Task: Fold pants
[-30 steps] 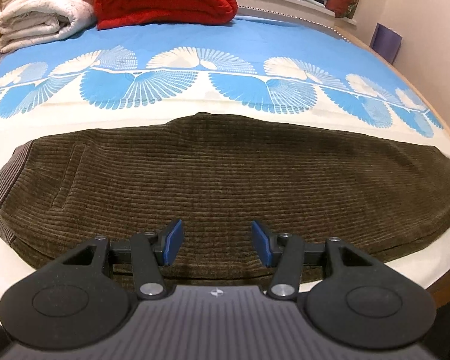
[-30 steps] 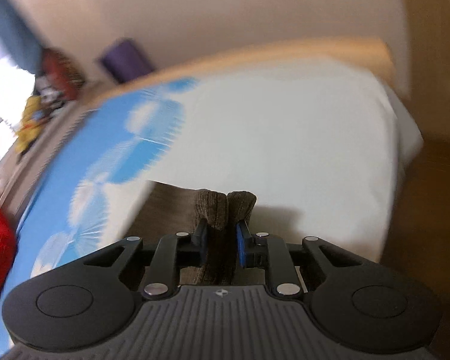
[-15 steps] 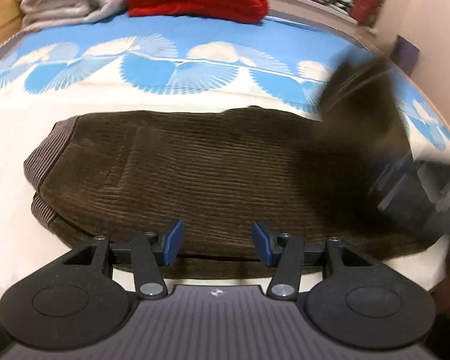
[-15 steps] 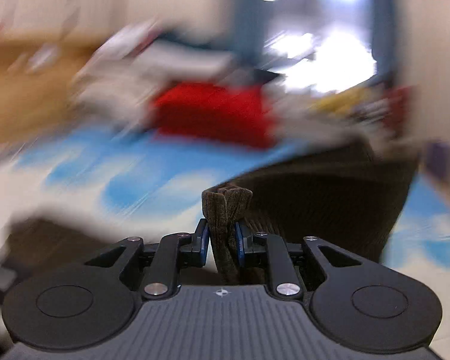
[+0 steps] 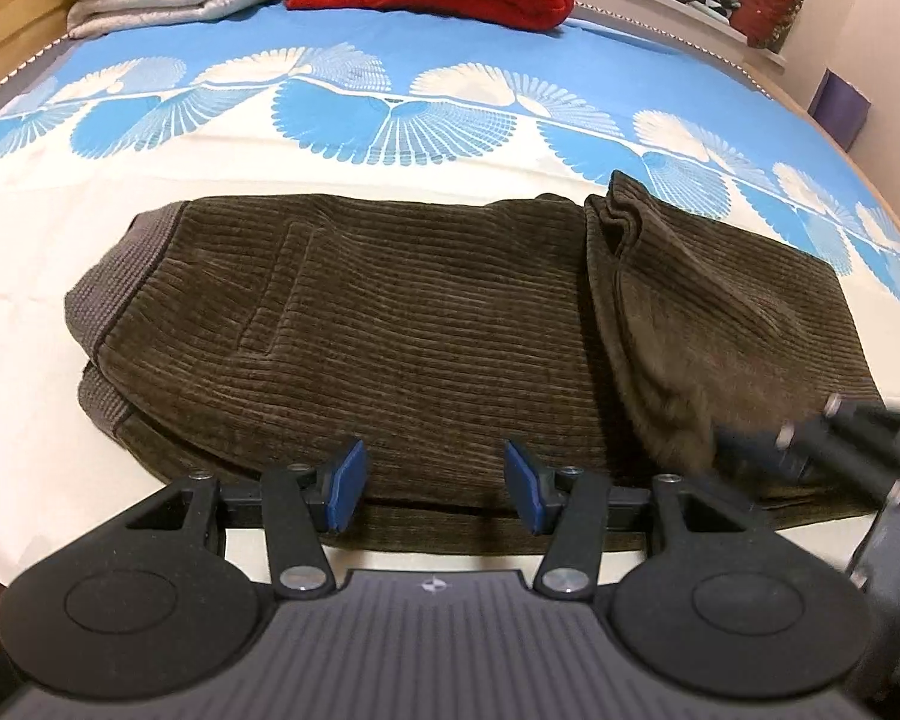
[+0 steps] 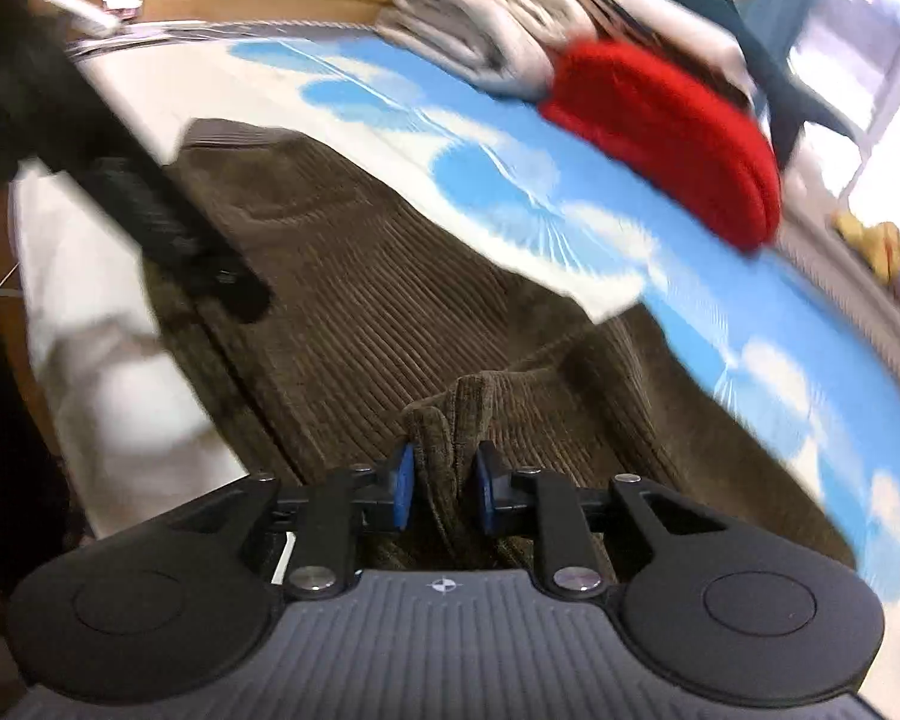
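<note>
Two grippers flanked the pants [image 5: 390,324], lying lengthwise across the bed [image 5: 42,252]: right gripper [image 6: 444,483], jaws just easing, pinched the folded-over cuffs [image 6: 450,414]; left gripper [image 5: 432,480] hovered half-open, empty, at the near edge.

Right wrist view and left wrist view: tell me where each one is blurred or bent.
Right wrist view: motion smear over the red blanket, bedsheet and the dark shape at left; the pants hem stays sharp. Left wrist view: crisp pants, only the right hand-held gripper at the right edge smeared; fisheye bows the bed edges in both.
</note>
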Demonstrator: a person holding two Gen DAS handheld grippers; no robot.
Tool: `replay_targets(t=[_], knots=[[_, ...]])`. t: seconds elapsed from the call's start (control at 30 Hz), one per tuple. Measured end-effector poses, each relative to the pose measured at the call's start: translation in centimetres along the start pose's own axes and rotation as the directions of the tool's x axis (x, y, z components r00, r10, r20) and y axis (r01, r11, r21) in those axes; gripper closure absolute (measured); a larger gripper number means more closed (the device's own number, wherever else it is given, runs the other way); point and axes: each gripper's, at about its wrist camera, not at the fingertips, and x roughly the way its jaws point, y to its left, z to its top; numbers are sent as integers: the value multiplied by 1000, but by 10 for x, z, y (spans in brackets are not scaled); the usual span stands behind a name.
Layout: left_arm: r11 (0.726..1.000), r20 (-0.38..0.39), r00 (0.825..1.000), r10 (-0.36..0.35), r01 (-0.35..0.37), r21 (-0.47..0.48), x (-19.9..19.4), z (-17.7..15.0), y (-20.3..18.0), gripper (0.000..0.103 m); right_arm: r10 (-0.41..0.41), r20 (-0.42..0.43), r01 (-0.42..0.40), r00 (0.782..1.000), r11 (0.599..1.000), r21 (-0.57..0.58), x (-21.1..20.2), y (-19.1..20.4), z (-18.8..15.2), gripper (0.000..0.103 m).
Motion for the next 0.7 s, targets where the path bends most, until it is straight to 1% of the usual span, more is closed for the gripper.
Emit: replay_targets(t=[0.03,0.1,0.17,0.23,0.27,0.3,0.37,0.43,0.47,0.6,0.67,0.7], knots=[[1000,-3,1000,-2,2,0,2,1,-1,47,12,-32,-13,999,999,-33,2,5,-6,75],[1000,-9,1000,-7,7,-5,4,1,-5,47,56,-100,-64,993,995,-75,8,11,-15,74],[1000,-10,1000,-15,15,-7,6,2,-9,47,106,-80,-112,991,991,-72,-5,15,-19,75],[1000,3,1000,-13,13,-11,5,4,-14,47,135,-20,-135,991,991,-18,-19,8,-14,75],[1000,13,1000,-8,8,-15,5,5,-15,47,128,13,-128,992,992,16,-25,3,-11,74],[1000,23,1000,-6,6,-22,4,7,-16,47,108,35,-110,993,993,50,-29,-3,-9,71],[999,36,999,-1,3,-35,4,9,-18,47,61,40,-64,997,994,90,-26,-10,-5,64],[999,41,999,7,-5,-35,5,10,-20,47,22,20,-24,1000,996,88,-15,-10,-2,63],[999,42,999,13,-12,-32,6,10,-20,47,17,13,-18,1000,996,84,-10,-7,-1,63],[999,50,998,42,-41,-30,6,8,-17,47,35,-12,-34,999,998,49,14,0,-2,63],[998,50,997,50,-48,-44,5,8,-12,47,62,-14,-62,998,997,38,23,0,0,67],[997,48,997,54,-51,-52,5,8,-10,47,74,-6,-74,997,996,40,24,-2,2,92]])
